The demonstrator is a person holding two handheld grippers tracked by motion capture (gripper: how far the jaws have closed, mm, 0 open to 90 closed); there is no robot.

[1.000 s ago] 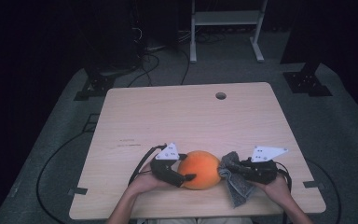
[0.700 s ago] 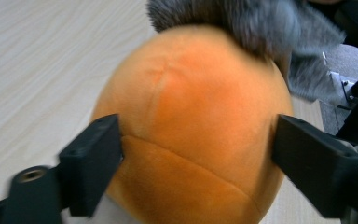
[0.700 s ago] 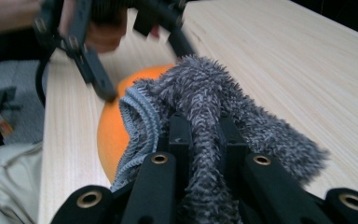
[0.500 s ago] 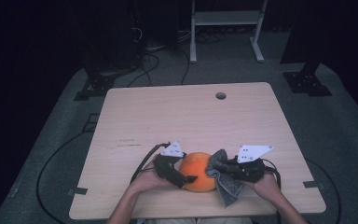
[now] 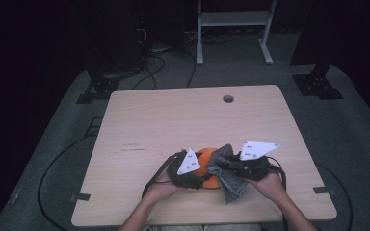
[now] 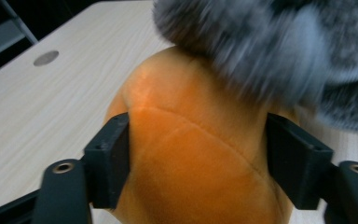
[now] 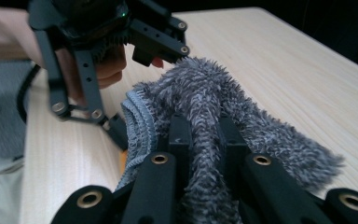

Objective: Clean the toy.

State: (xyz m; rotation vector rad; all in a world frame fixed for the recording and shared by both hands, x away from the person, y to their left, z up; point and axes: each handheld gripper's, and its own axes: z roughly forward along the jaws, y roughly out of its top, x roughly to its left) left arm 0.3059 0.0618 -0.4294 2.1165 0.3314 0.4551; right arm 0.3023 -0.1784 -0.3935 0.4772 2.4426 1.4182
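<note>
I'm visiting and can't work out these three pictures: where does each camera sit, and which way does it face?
High view: above the person's side, looking forward and down on the table; forearms and both grippers show.
Left gripper view: rides the left gripper, looking along its jaws clamped on the orange plush.
Right gripper view: rides the right gripper, its jaws pinching the grey cloth.
Both gripper views share the cloth.

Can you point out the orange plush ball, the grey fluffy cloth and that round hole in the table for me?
orange plush ball (image 6: 191, 154), left gripper view, its seamed front between the jaws.
grey fluffy cloth (image 7: 205, 98), right gripper view, its shaggy top.
round hole (image 5: 228, 98), high view, its centre.
</note>
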